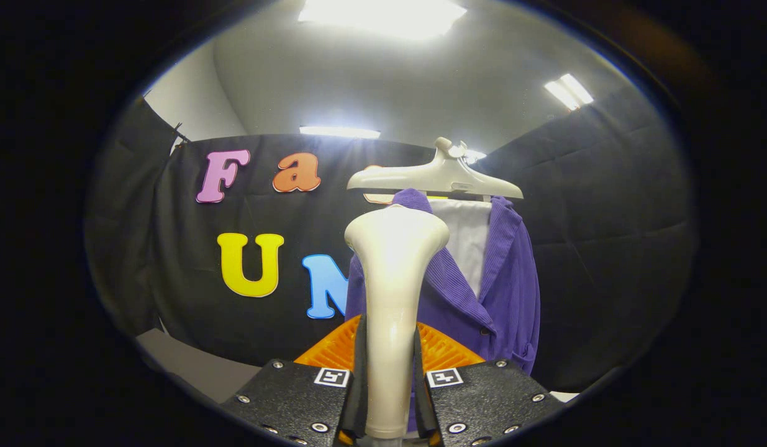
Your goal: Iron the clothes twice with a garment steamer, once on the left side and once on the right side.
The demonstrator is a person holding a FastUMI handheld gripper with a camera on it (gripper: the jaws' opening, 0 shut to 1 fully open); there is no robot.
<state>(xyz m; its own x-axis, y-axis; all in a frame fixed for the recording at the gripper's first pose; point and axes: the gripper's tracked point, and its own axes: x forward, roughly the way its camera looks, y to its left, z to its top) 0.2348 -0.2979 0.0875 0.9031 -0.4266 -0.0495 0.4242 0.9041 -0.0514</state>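
Observation:
A cream garment steamer (392,292) stands upright between my fingers, its handle pinched on both sides and its wide head at the top. My gripper (389,366) is shut on that handle. Just beyond the steamer head hangs a purple corduroy jacket (504,279) with a white panel (467,239) inside its open collar. The jacket hangs from a cream hanger (436,177). The steamer head covers the jacket's left shoulder and left front, and I cannot tell whether it touches the cloth.
Black cloth walls (607,248) close in behind and to the right of the jacket. A pale floor or table surface (197,366) shows low on the left. Bright ceiling lamps (383,15) shine overhead.

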